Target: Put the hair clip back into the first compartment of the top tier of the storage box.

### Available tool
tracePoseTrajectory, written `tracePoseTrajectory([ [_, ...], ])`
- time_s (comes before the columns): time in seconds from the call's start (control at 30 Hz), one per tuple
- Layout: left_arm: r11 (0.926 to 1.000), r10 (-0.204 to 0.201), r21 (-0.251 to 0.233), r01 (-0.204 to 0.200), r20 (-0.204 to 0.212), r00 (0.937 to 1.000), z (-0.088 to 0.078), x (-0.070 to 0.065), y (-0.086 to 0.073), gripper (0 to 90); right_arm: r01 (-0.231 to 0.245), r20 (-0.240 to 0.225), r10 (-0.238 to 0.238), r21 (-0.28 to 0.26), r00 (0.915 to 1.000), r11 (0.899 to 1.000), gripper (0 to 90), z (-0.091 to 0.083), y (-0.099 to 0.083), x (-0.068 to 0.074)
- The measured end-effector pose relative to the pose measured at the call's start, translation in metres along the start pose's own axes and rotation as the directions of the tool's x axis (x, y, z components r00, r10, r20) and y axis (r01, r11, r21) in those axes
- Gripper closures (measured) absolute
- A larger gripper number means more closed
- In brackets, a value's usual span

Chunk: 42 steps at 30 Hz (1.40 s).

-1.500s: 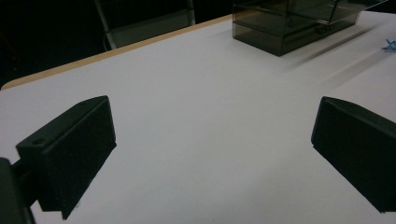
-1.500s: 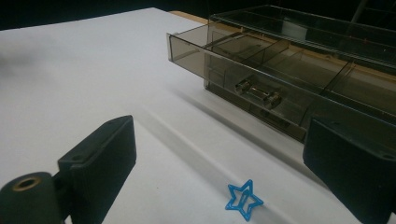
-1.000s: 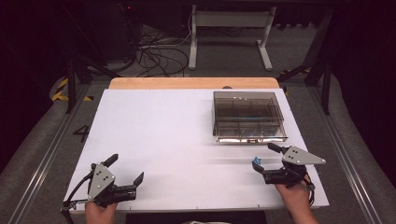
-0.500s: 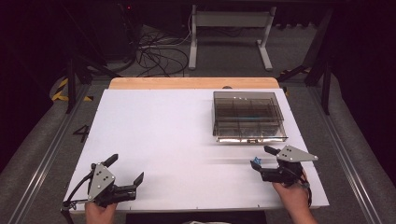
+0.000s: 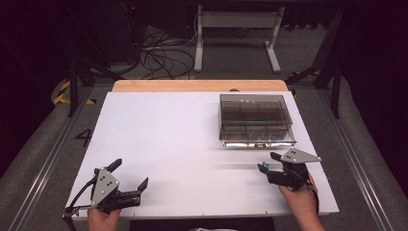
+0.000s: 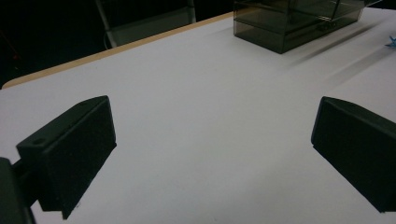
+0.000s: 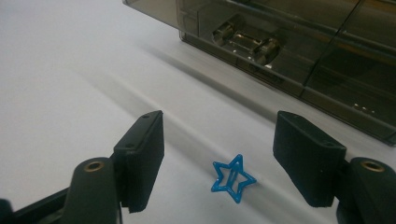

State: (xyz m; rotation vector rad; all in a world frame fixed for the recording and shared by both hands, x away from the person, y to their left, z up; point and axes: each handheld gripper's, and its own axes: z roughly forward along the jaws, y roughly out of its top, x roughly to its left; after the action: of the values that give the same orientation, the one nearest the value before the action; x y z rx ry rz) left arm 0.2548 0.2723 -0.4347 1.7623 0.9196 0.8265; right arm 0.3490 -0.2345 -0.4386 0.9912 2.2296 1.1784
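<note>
A small blue star-shaped clip point(image 7: 233, 177) lies flat on the white table point(image 5: 183, 134), between the two open jaws of my right gripper point(image 7: 219, 130) and touching neither. In the high view the clip point(image 5: 261, 167) is a blue speck at the tips of the right gripper point(image 5: 268, 162), near the table's front right. A smoky clear box point(image 5: 255, 120) with compartments and a front latch point(image 7: 245, 42) stands just beyond it, lid closed. My left gripper point(image 5: 131, 173) rests at the front left, open and holding nothing.
The left gripper view looks across bare white table between its wide-open jaws toward the box point(image 6: 299, 23); the clip point(image 6: 391, 42) shows at its right edge. A wooden strip point(image 5: 197, 85) borders the table's far edge. Cables and a stand's legs lie on the floor behind.
My right gripper has edged slightly left and toward the near edge, still open around the clip. The left gripper has not moved.
</note>
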Motion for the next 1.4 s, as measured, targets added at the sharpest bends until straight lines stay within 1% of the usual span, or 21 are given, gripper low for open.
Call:
tracePoseTrajectory([
  [0.1,1.0,-0.003,0.0,0.003,0.0,1.0,0.0,0.0,0.0,0.8,0.0,0.011,0.0,0.018,0.9999,1.0,36.7,0.003,0.0,0.001],
  [0.43,1.0,-0.002,0.003,0.002,0.0,1.0,0.0,0.0,0.0,0.8,-0.022,0.05,0.019,0.071,0.9986,0.997,39.6,0.01,-0.003,-0.002],
  [0.63,1.0,0.0,0.002,0.0,-0.001,1.0,0.001,0.0,0.0,0.8,-0.038,0.055,0.033,0.098,0.9979,0.994,40.2,0.015,-0.004,-0.004],
  [0.87,1.0,-0.001,0.006,0.001,-0.007,1.0,0.001,0.0,0.0,0.8,-0.056,0.062,0.049,0.12,0.9968,0.991,43.6,0.021,-0.005,-0.005],
  [1.17,1.0,-0.001,0.007,0.001,-0.007,1.0,0.001,0.0,0.0,0.8,-0.069,0.077,0.057,0.154,0.9954,0.986,47.5,0.028,-0.006,-0.005],
  [1.27,1.0,0.0,0.007,0.0,-0.008,1.0,0.001,0.0,0.0,0.9,-0.078,0.076,0.067,0.159,0.9949,0.984,49.0,0.028,-0.007,-0.005],
  [1.4,1.0,0.001,0.007,-0.001,-0.01,0.9999,0.001,0.0,0.0,0.9,-0.076,0.077,0.064,0.163,0.995,0.984,50.8,0.029,-0.007,-0.005],
])
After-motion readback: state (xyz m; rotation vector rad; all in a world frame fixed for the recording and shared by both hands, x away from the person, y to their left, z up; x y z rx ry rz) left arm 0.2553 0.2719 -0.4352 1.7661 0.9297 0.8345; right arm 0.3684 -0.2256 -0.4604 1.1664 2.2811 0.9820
